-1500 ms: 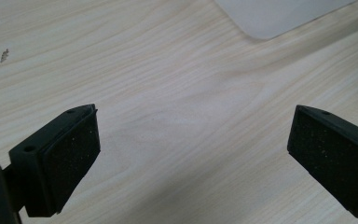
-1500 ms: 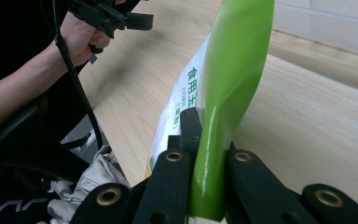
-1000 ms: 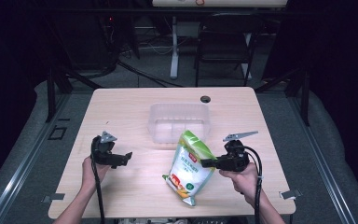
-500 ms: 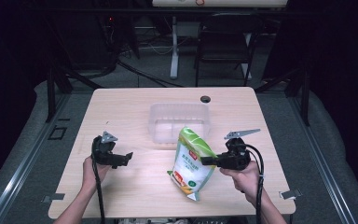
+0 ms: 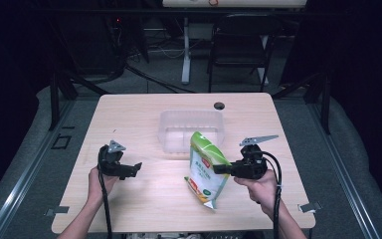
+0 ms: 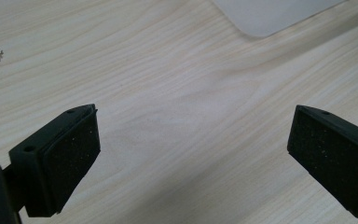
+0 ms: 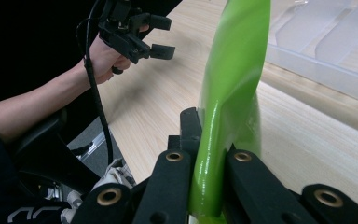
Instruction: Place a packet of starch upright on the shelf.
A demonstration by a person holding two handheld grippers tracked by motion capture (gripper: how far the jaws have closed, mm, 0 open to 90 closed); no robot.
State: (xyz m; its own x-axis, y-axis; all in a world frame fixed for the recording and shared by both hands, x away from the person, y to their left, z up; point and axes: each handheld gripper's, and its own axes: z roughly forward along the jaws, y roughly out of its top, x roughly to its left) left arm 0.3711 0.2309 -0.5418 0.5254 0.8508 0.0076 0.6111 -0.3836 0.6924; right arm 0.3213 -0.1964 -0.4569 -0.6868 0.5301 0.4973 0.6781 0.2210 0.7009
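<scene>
Plainly, right tool (image 7: 208, 163) tight on green pouch (image 5: 206, 168), label unreadable; left tool (image 6: 191, 158) wide open, empty

My left hand (image 5: 98, 180) holds the left gripper (image 5: 132, 170) low over the near left of the desk (image 5: 129, 114), its jaws spread wide with bare wood between the pads. My right hand (image 5: 258, 186) holds the right gripper (image 5: 220, 169) at the near right, jaws pointing left and clamped on the green bag (image 5: 206, 167), which stands lifted and tilted.
</scene>
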